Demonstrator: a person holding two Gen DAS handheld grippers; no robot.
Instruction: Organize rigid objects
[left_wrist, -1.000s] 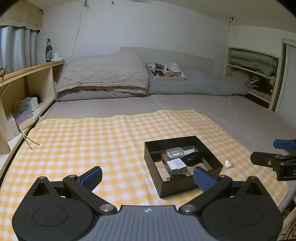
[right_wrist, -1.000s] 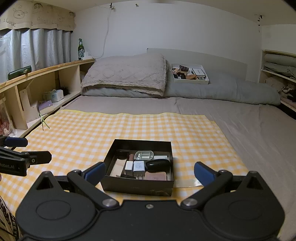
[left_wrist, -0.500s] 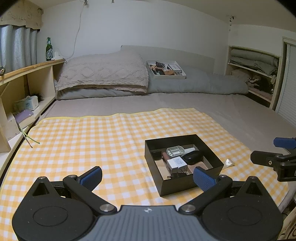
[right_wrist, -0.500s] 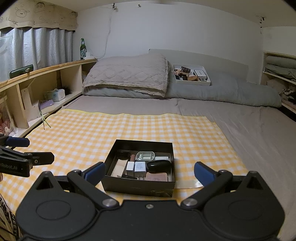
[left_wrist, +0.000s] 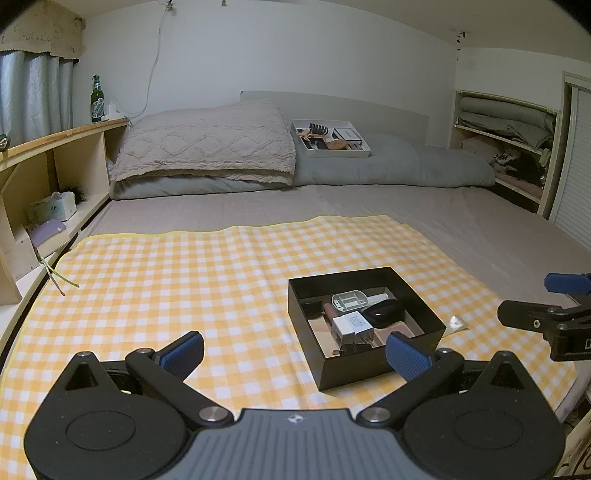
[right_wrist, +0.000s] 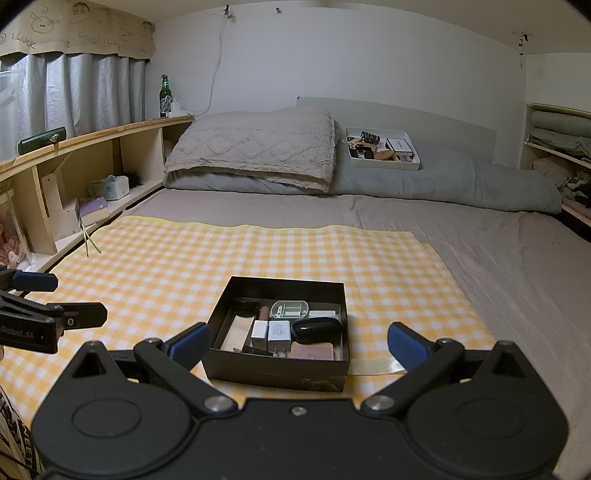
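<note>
1. So, I keep my left gripper (left_wrist: 293, 352) and right gripper (right_wrist: 295, 341) wide open, holding nothing, ready to pick.
2. The black box (right_wrist: 275, 371) sits on the checked cloth (left_wrist: 166, 280), small things inside, so they stay together.

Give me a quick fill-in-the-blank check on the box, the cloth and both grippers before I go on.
1. The black box sits on a yellow-and-white ____ cloth.
2. Both the left gripper and the right gripper are ____, holding nothing.
3. The green bottle stands on the wooden ____.
4. The white tray rests on a ____ pillow.

Missing words: checked; open; shelf; grey
</note>
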